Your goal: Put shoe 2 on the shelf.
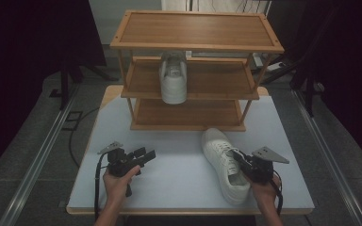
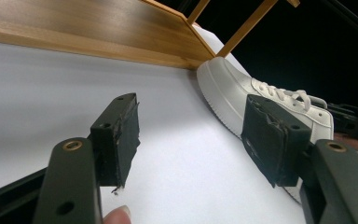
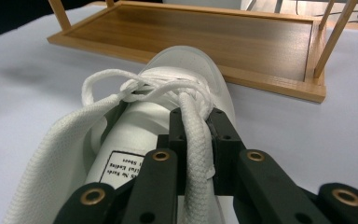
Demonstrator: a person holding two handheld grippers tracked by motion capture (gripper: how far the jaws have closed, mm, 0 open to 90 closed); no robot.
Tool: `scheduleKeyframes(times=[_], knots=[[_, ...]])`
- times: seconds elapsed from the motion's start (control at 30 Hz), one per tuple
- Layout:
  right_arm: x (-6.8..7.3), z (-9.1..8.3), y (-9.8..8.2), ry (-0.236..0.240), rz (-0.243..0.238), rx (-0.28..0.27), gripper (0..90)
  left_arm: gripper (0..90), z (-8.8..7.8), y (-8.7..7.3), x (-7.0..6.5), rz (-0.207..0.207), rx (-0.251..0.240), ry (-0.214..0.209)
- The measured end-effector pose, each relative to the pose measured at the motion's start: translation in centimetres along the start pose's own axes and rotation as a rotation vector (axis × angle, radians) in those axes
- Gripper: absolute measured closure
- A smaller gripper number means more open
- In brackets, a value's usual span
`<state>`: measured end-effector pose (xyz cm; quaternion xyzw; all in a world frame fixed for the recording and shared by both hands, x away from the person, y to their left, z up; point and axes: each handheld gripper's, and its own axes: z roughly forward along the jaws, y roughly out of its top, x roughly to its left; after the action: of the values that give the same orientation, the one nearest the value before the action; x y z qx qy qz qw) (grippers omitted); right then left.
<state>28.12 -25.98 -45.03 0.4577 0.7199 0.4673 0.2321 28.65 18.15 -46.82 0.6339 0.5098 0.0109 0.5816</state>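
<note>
The white sneaker (image 1: 226, 165) is being held right between the fingers of the right gripper (image 1: 242, 160), with its padded collar wall pinched by the two black pads (image 3: 223, 140) near the top of the opening. The laces (image 3: 140, 86) are bunched just ahead of those fingertips, and the toe is pointed away from them toward the bottom shelf of the wooden shoe rack (image 1: 188, 120). The sole is being rested on the white table (image 1: 179, 179), so the shoe isn't lifted.

The left gripper (image 1: 143, 155) is being kept well apart from the sneaker, and its jaws are being held wide with nothing but bare tabletop between the fingers (image 2: 121, 135). From there the sneaker is seen beyond the far finger, off to the side.

Further out past both sets of fingers, a second white sneaker (image 1: 173, 77) is being kept on the middle shelf of the rack, toe facing the person. The top shelf is being left bare.
</note>
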Motion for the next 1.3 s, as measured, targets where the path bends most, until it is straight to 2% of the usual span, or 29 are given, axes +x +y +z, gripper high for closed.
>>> scheduleKeyframes(times=[0.1, 0.27, 0.47, 0.5, 0.8, 1.07, 1.3], knots=[[0.0, -0.2, -0.1, 0.011, 0.024, -0.015, 82.7, 36.3, 0.0, 0.0, 0.1, -0.002, 0.002, 0.003], [0.4, -1.1, 0.2, 0.02, 0.026, -0.059, 82.9, 36.4, -0.2, 0.1, 0.3, -0.007, -0.001, 0.0], [0.4, -2.9, 1.0, 0.078, 0.096, -0.145, 82.9, 36.4, -0.4, 0.1, 0.3, -0.016, -0.007, 0.004], [0.6, -3.5, 1.3, 0.093, 0.107, -0.174, 82.9, 36.4, -0.4, 0.1, 0.3, -0.017, -0.008, 0.004], [1.2, -5.5, 2.9, 0.146, 0.136, -0.268, 82.9, 36.5, -0.4, 0.1, 0.5, -0.021, -0.006, 0.006], [1.7, -6.5, 4.2, 0.141, 0.146, -0.327, 82.9, 36.5, -0.5, 0.1, 0.5, -0.03, -0.011, 0.004], [1.9, -6.6, 5.5, 0.143, 0.168, -0.364, 83.0, 36.6, -0.5, 0.2, 0.4, -0.03, -0.013, -0.002]])
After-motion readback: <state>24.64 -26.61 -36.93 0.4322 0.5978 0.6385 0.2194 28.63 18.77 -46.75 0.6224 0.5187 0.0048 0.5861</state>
